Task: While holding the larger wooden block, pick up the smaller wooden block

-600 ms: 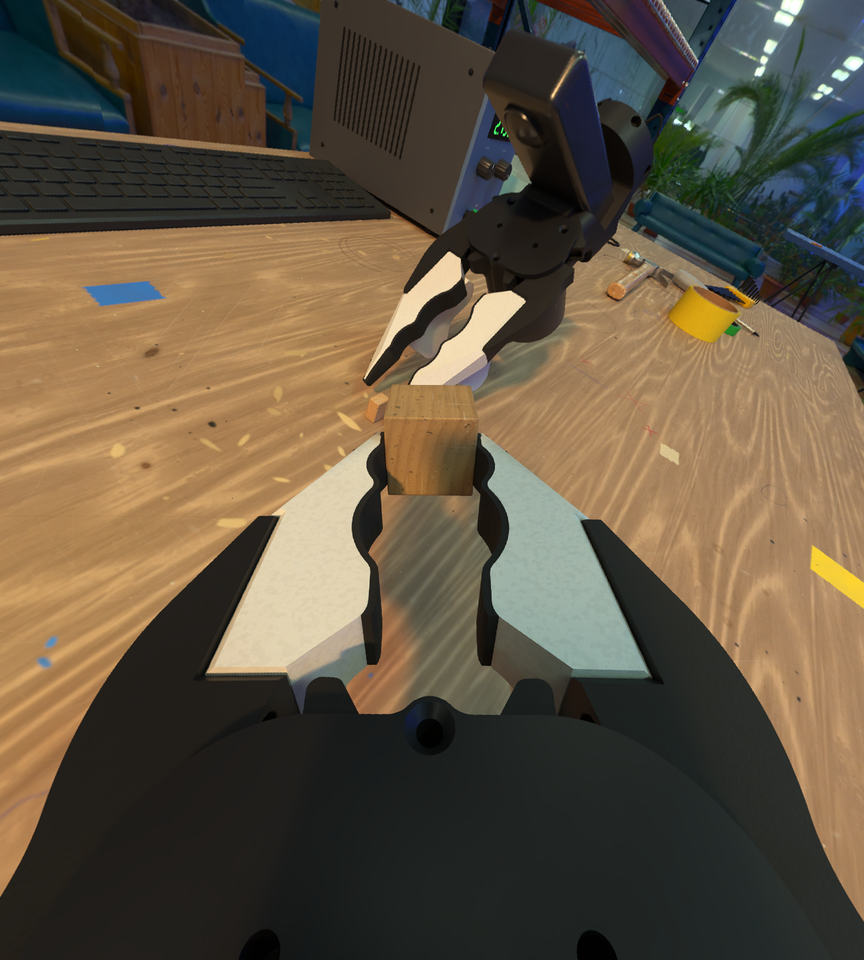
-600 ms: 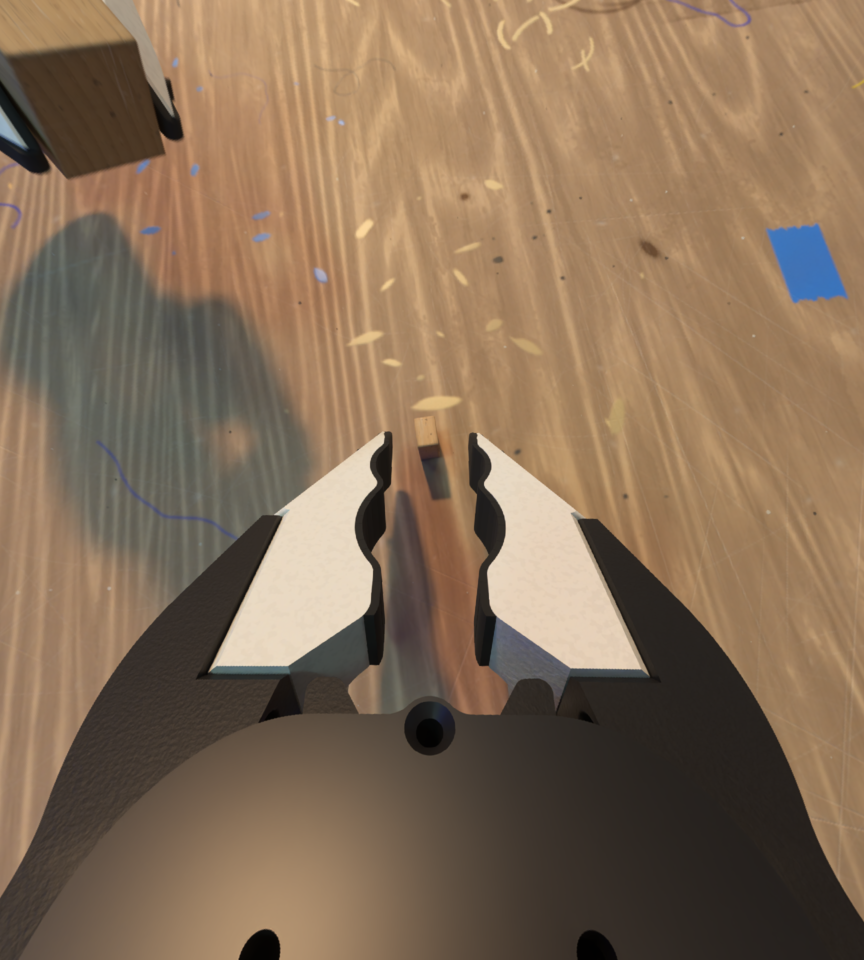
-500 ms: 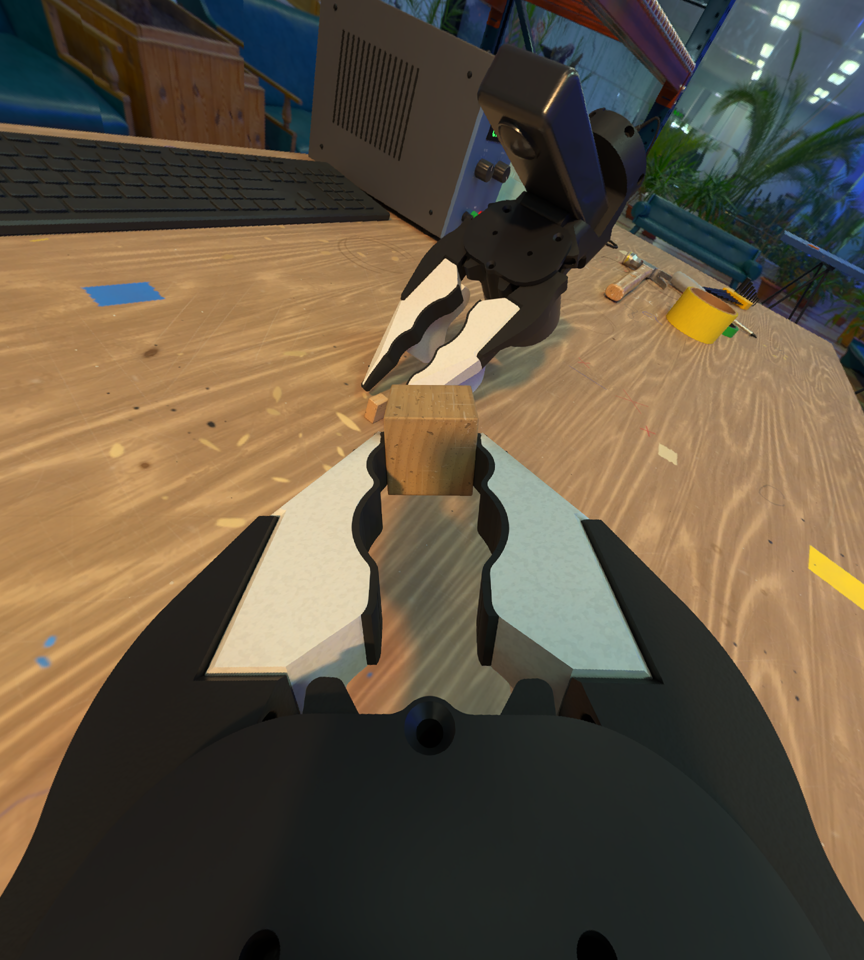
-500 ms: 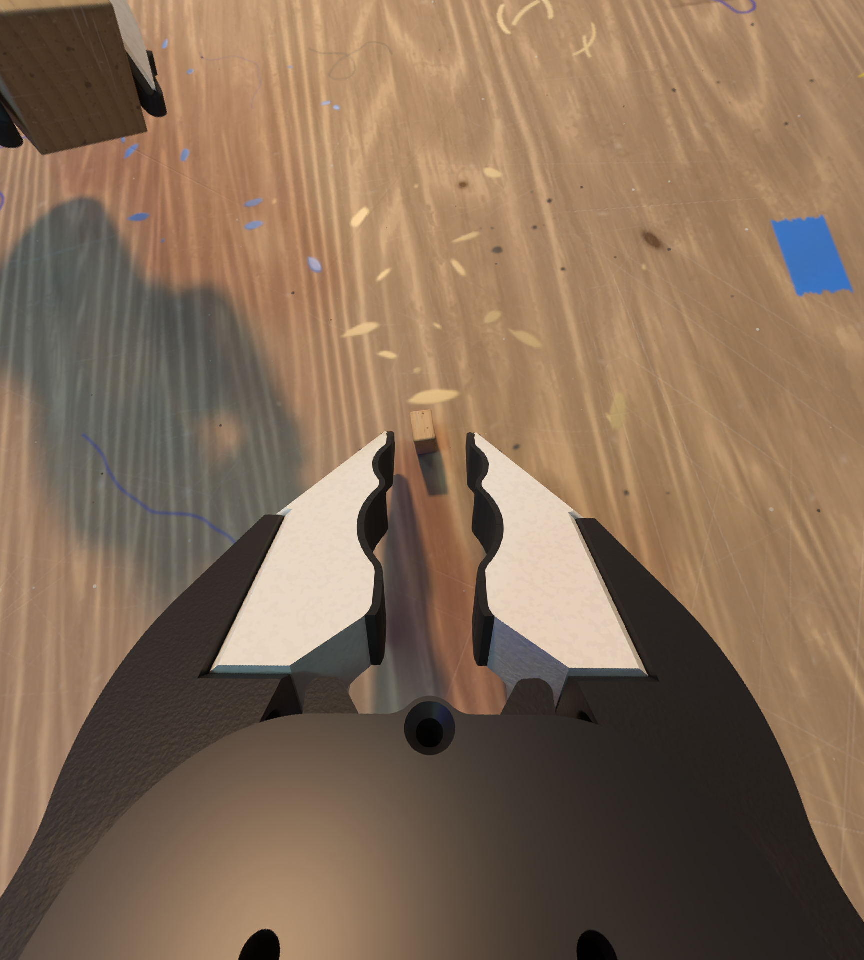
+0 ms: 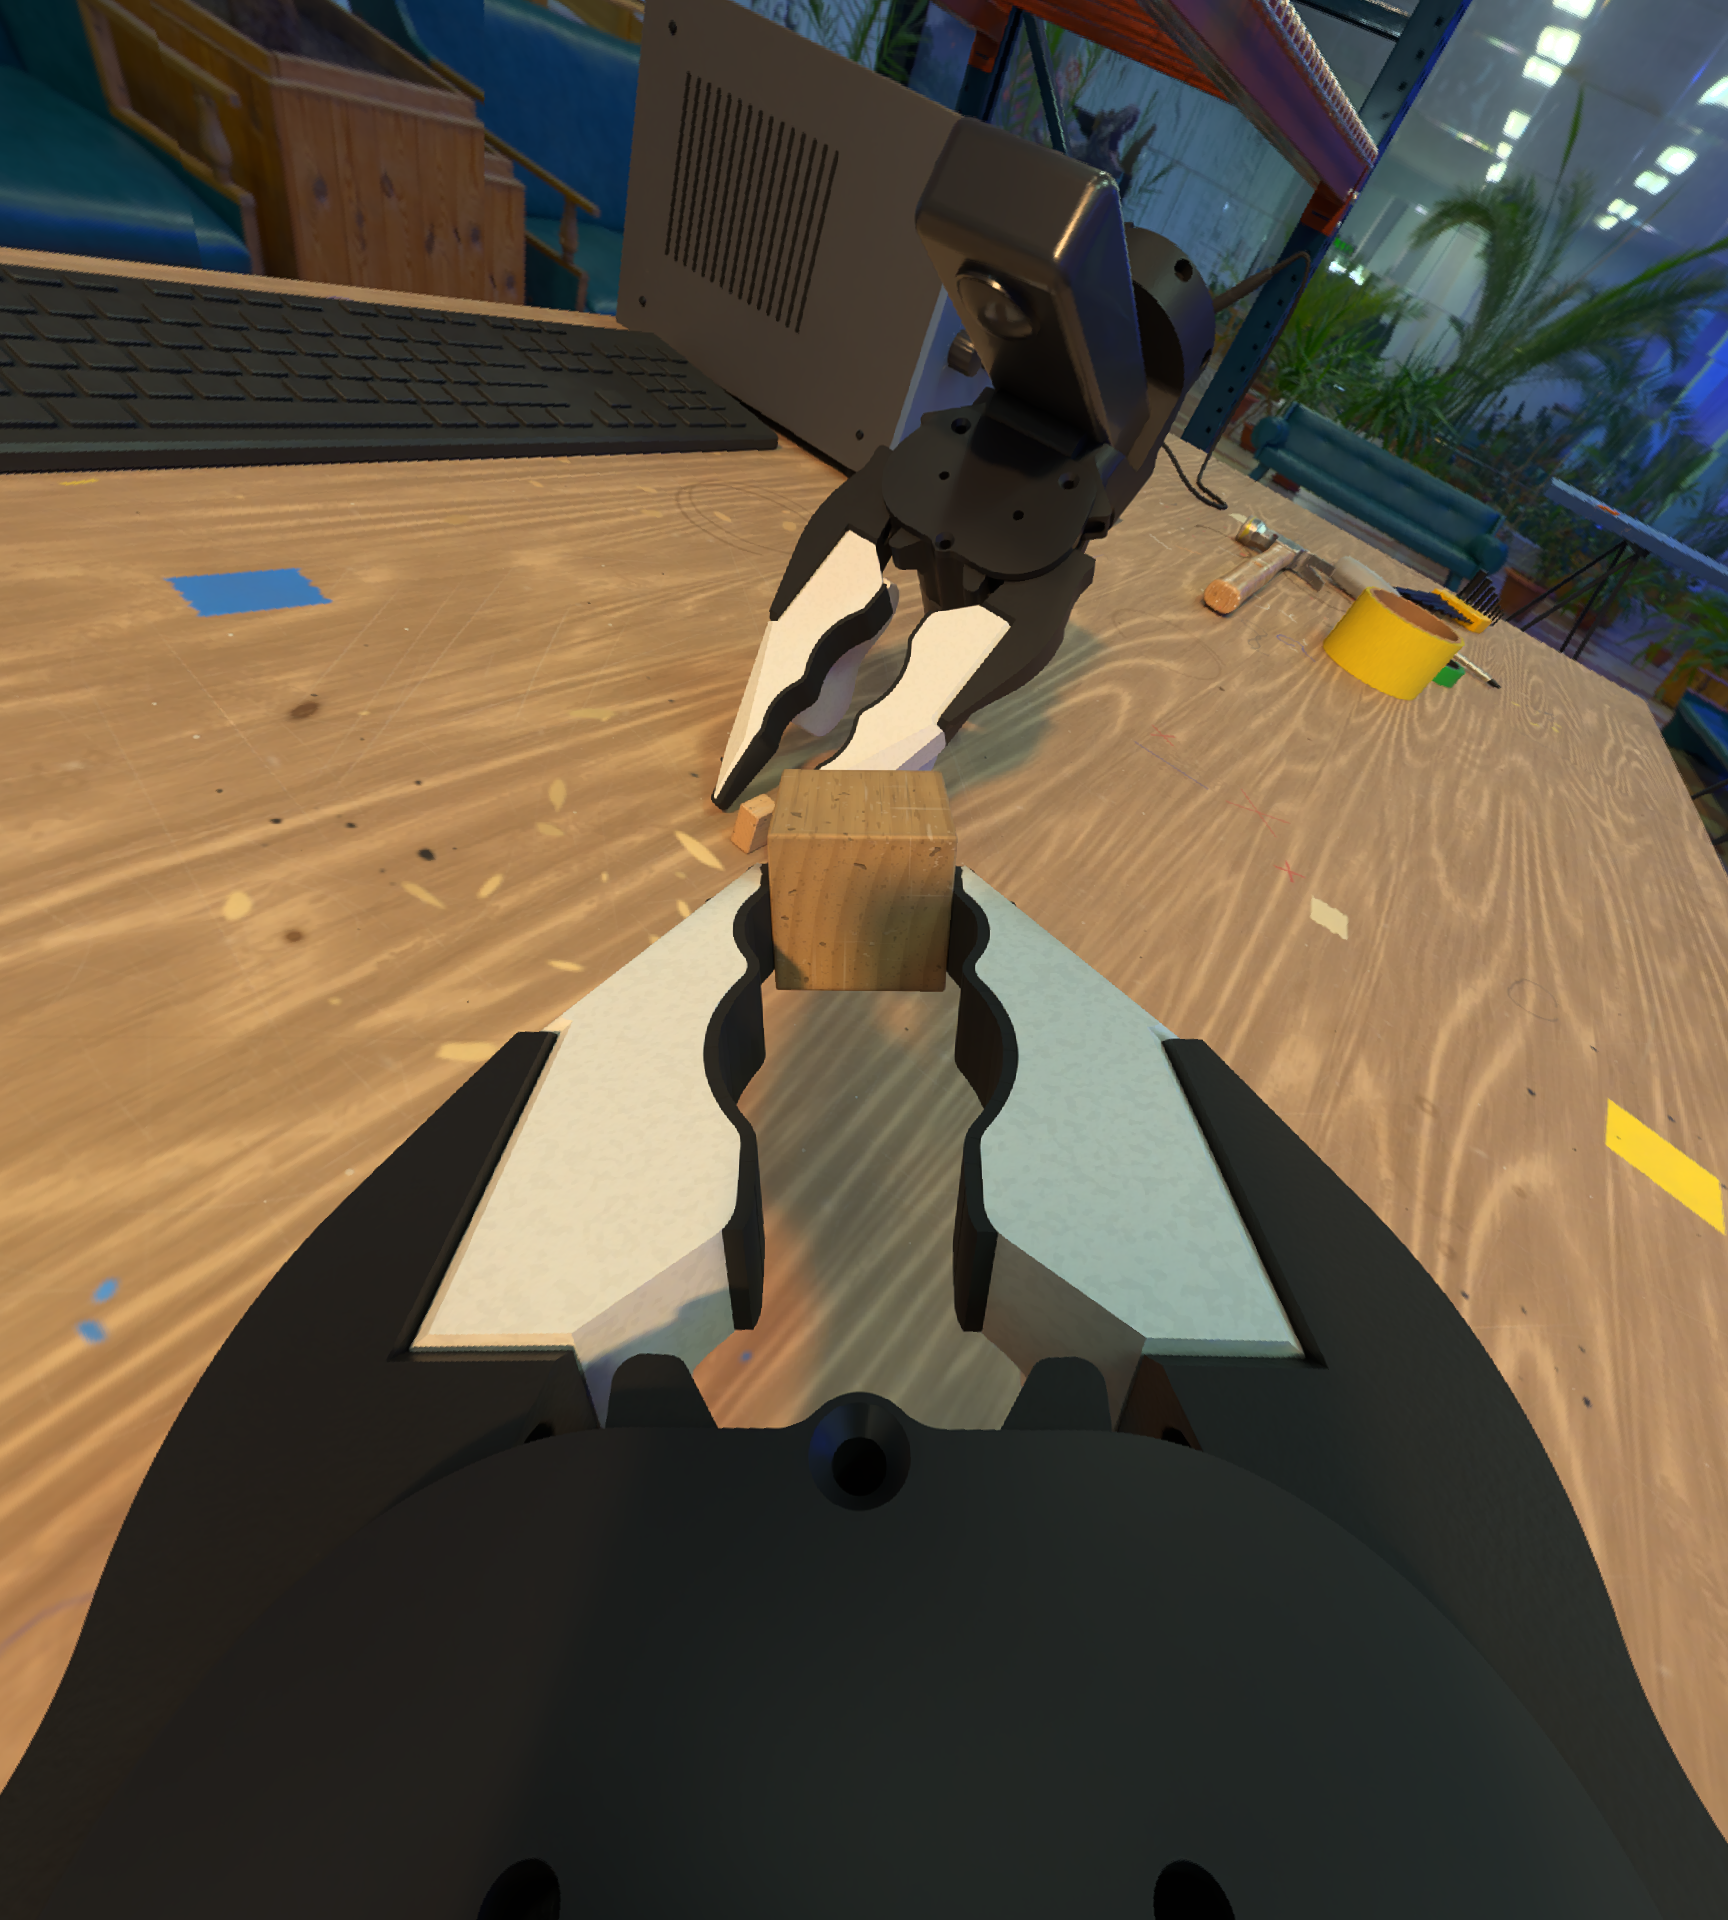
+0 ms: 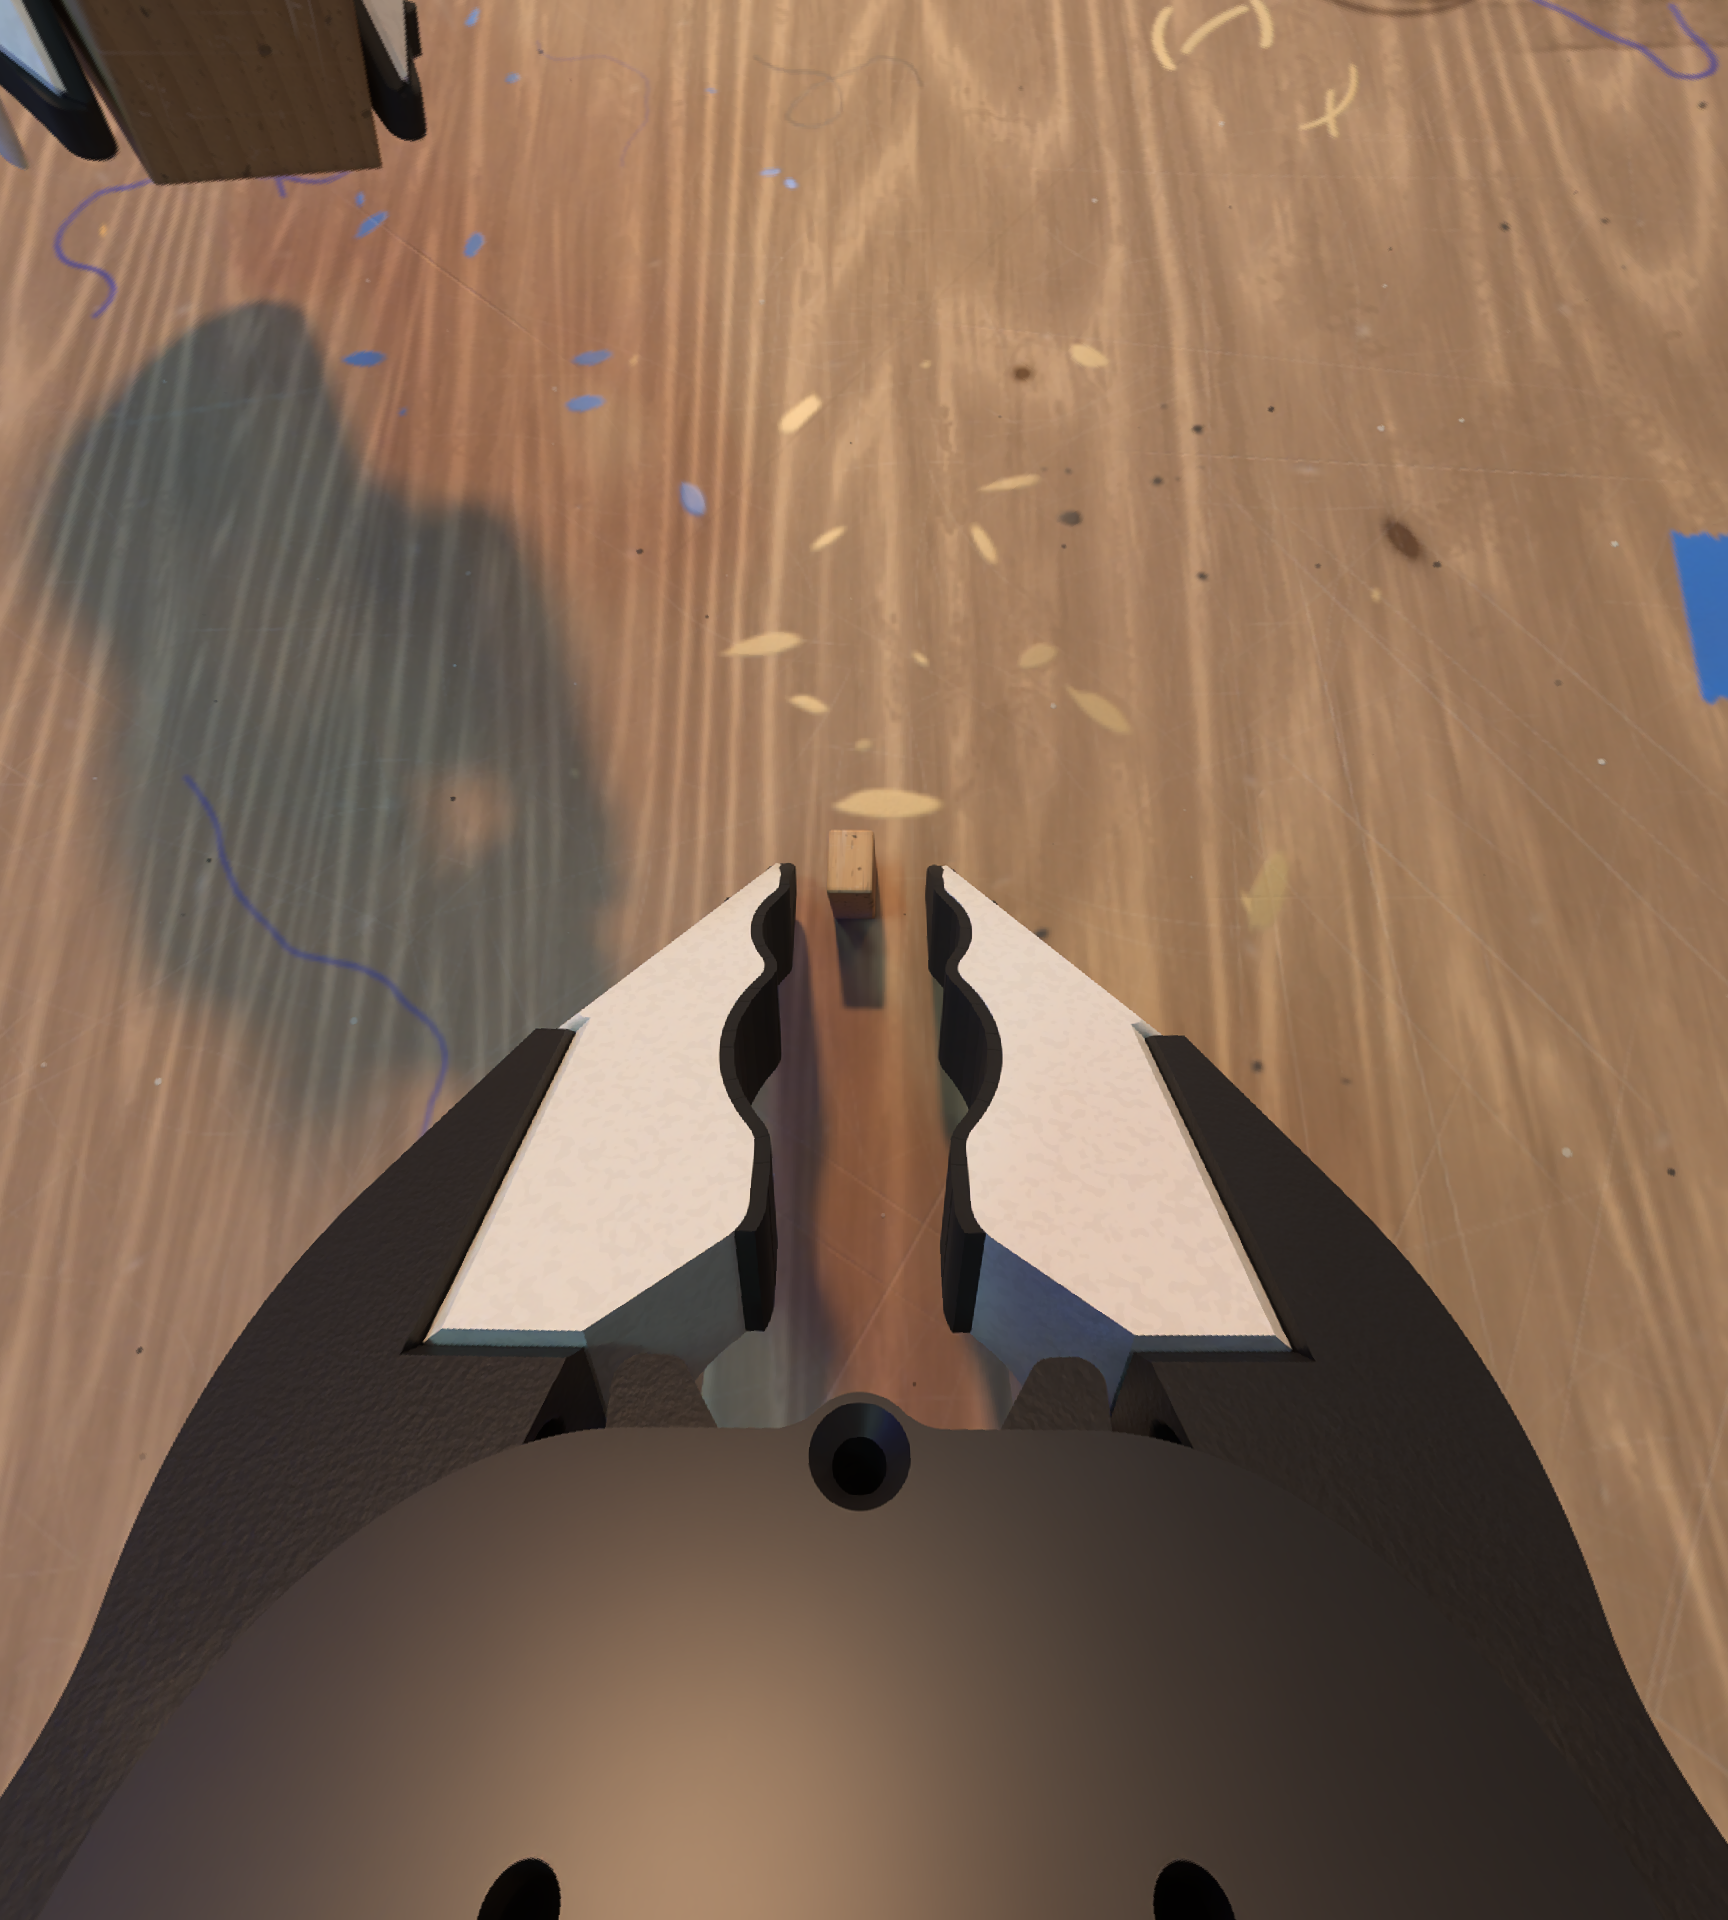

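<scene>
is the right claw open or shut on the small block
Open. In the right wrist view the right claw has table showing on both sides of the smaller wooden block, which sits at its fingertips.

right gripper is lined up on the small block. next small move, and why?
Probably ease the right gripper a little further down and forward, then close. The smaller wooden block lies on the table just at its open fingertips, roughly centred in the gap, not yet between the pads. The left gripper should just hold the larger wooden block clear above the table.
</scene>
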`<state>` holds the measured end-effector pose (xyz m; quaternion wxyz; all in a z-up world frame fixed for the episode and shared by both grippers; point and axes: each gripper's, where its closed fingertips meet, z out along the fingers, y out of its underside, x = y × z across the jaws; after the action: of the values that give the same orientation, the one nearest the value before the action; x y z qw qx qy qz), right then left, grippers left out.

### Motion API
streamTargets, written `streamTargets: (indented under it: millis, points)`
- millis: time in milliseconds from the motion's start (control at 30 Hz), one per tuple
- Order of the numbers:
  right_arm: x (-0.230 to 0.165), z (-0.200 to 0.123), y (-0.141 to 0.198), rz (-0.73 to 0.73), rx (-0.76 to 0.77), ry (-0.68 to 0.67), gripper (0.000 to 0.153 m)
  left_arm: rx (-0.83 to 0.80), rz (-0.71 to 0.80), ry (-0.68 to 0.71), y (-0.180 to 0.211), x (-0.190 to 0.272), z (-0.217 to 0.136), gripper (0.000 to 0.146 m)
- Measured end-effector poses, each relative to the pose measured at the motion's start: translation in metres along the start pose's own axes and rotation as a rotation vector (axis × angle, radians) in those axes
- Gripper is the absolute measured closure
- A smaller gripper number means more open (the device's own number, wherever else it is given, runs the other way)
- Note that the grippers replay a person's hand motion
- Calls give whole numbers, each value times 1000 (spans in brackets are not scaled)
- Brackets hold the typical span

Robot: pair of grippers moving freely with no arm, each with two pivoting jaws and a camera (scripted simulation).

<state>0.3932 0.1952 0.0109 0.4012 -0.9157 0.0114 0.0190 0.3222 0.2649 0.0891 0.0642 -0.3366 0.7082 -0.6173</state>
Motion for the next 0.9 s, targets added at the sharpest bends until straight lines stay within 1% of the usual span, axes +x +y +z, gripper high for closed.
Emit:
streamTargets:
  millis: [167, 333, 633, 800, 900]
  points:
    - [-2, 2, 1, 12, -5, -23, 129, 7, -19, 2, -1, -2, -1, 114]
    - [-2, 2, 0, 68, 7, -51, 131, 7, -21, 10, -1, -1, -1, 114]
    - [-1, 3, 0, 62, 11, -44, 132, 6, -18, 11, -1, 0, 0, 114]
    - [1, 5, -1, 37, 11, 11, 139, 5, -17, 12, -1, 0, 0, 114]
    - [-2, 6, -1, 25, 10, 1, 145, 10, -24, 11, -2, -1, -2, 114]
